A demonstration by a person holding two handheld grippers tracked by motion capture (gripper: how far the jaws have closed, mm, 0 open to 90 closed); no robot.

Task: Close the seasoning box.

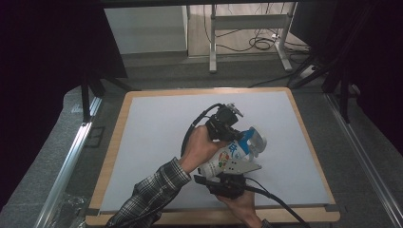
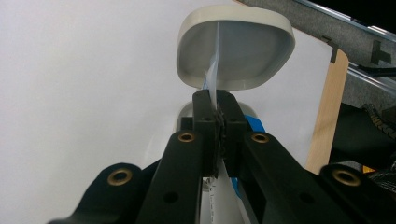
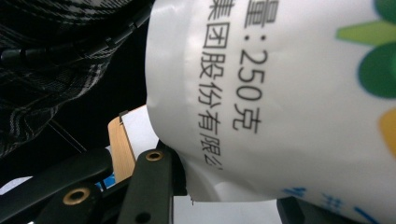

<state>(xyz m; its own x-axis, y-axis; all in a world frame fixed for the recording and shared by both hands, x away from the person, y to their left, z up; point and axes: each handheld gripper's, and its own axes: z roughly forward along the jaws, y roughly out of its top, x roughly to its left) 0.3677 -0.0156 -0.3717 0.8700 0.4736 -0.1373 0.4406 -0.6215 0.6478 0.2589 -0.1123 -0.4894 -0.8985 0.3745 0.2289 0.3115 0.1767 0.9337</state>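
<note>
pouch [image 1: 227, 159] held tilted over bench [image 1: 157, 133] centre, mouth toward 2 o'clock above white bowl [image 1: 256, 138], likely for pouring. left hand-held gripper [image 2: 217, 112] pinched shut on pouch's top edge; right hand-held gripper [image 1: 227, 178] clamped pouch's bottom end at 6 o'clock for support.

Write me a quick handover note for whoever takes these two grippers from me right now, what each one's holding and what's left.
Left gripper: shut on the thin top edge of the pouch, just in front of the white bowl.
Right gripper: shut on the pouch's lower body, carrying it.
Things: pouch held tilted above the table, top end toward the bowl; the bowl looks empty.
Done: pouch picked up and gripped at both ends.
Left: likely open the top and pour into the bowl; no tear is visible yet.
</note>
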